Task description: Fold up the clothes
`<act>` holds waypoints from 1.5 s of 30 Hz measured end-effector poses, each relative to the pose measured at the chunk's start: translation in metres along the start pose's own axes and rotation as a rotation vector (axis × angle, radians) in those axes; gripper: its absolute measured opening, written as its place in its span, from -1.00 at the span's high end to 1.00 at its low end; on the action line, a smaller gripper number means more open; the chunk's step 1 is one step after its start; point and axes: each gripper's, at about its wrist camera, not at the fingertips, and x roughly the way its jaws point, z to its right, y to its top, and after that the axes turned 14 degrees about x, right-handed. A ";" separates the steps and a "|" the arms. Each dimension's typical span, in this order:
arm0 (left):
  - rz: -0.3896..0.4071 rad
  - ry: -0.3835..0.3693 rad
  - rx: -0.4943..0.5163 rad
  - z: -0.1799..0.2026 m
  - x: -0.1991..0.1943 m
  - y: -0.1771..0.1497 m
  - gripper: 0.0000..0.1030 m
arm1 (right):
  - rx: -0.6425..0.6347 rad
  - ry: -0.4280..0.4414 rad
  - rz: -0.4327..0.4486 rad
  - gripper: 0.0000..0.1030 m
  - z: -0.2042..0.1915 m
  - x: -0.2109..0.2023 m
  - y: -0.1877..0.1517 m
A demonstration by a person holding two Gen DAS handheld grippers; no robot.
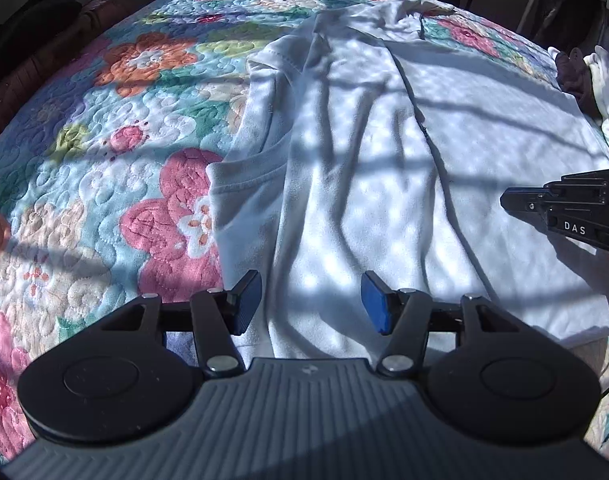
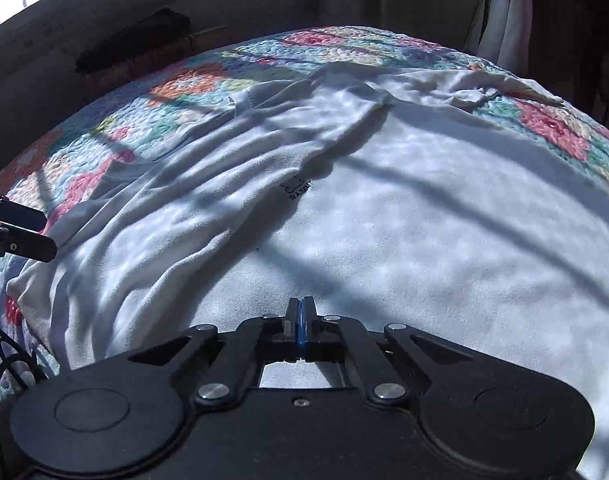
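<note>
One side of the white shirt (image 1: 384, 168) is folded over on the bed (image 1: 104, 128). The rest remains. The left hand-held gripper (image 1: 312, 300) hangs open; the right hand-held gripper (image 2: 300, 312) is closed, holding nothing.

Dappled sunlight, barred shadows, fisheye-curved edges

White shirt (image 1: 384, 184) with small black print, quilt (image 1: 104, 160) in pale blue with pink, orange, green and cream flowers, black tool (image 1: 311, 300) with blue pads (image 1: 374, 300), dappled shadows across both.
</note>
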 end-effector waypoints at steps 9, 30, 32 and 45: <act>0.000 -0.088 0.057 0.021 -0.011 0.042 -0.06 | 0.264 0.100 -0.032 0.43 0.035 -0.037 0.020; -0.073 -0.171 0.086 0.020 0.063 0.217 -0.20 | 0.359 -0.037 -0.039 0.08 0.078 0.021 0.199; -0.038 -0.184 0.042 0.004 0.079 0.216 -0.21 | 0.319 -0.043 -0.025 -0.01 0.080 0.037 0.214; 0.183 -0.226 -0.054 -0.007 0.193 0.307 -0.27 | 0.398 -0.093 0.060 -0.20 0.169 0.111 0.275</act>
